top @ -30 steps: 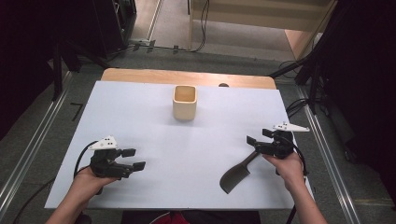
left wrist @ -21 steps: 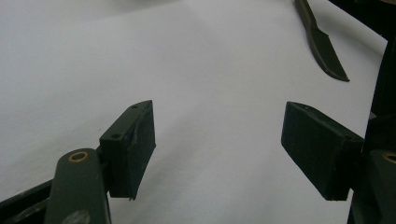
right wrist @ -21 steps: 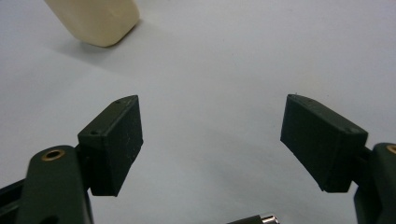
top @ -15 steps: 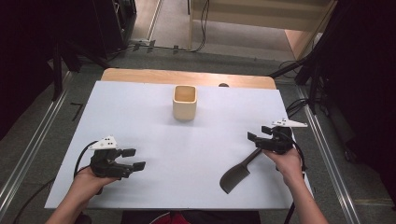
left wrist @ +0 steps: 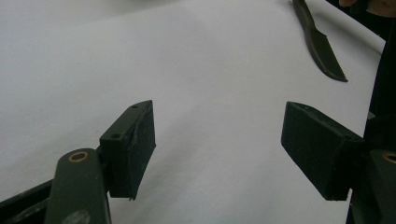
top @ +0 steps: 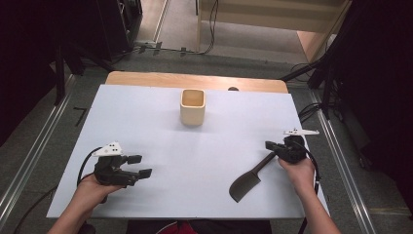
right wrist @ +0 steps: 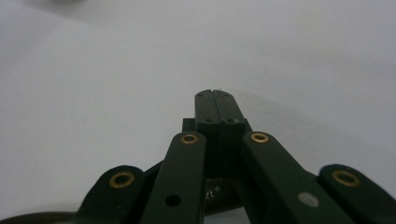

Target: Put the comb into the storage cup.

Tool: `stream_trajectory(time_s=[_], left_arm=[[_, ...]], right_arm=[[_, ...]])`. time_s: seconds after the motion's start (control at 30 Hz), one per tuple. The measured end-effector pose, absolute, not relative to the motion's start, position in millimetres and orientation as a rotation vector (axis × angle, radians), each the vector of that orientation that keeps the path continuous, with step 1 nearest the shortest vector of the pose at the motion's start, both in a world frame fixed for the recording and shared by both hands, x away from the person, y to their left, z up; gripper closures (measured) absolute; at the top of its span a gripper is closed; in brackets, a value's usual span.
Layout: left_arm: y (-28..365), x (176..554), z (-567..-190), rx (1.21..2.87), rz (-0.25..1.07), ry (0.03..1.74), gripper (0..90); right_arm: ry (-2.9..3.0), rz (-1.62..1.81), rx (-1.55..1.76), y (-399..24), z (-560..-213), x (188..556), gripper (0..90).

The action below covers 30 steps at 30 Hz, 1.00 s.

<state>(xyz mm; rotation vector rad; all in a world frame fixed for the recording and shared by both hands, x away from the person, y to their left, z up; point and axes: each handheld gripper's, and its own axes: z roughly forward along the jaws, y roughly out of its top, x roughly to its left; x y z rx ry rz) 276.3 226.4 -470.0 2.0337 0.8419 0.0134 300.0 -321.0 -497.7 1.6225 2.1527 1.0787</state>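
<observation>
Between the pads of the right gripper point(right wrist: 215, 95) no gap is left: its jaws have just been closing and are now pressed flat together, and nothing is seen between them in the right gripper view. In the high view this gripper point(top: 270, 146) is held just over the handle end of the dark spatula point(top: 246, 183), which lies flat on the white counter point(top: 195, 161) near its front right edge. A grasp on the handle is therefore judged to be attempted, but not confirmed. Whether the handle is pinched lower down or simply missed cannot be told, since the meeting point is covered by the gripper body and the hand.

The left gripper point(left wrist: 217, 135) is kept with its jaws wide and empty, low over bare counter at the front left. The spatula's blade point(left wrist: 322, 46) is caught at the far edge of its view, the handle cut off. A wooden cup point(top: 193, 108) stands well apart, toward the back — its inside cannot be made out.
</observation>
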Motion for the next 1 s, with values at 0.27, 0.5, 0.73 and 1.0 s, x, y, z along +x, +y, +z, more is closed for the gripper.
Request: stream_trajectory(time_s=[0.27,0.5,0.73,1.0], left_arm=[[226.1,276.4,-470.2,2.034,0.014,0.838,27.4],[226.4,276.9,-469.9,2.032,0.016,0.843,27.4],[226.4,278.0,-469.4,2.036,0.020,0.838,27.3],[226.4,279.8,-469.2,2.035,0.023,0.836,27.4]], right_arm=[[2.204,0.995,1.657,-324.1,-508.3,302.1,87.5],[2.216,0.971,1.668,-325.7,-510.4,301.6,87.5],[2.250,0.942,1.653,-324.8,-512.6,299.7,87.6],[2.253,0.934,1.673,-330.2,-511.7,293.1,87.6]])
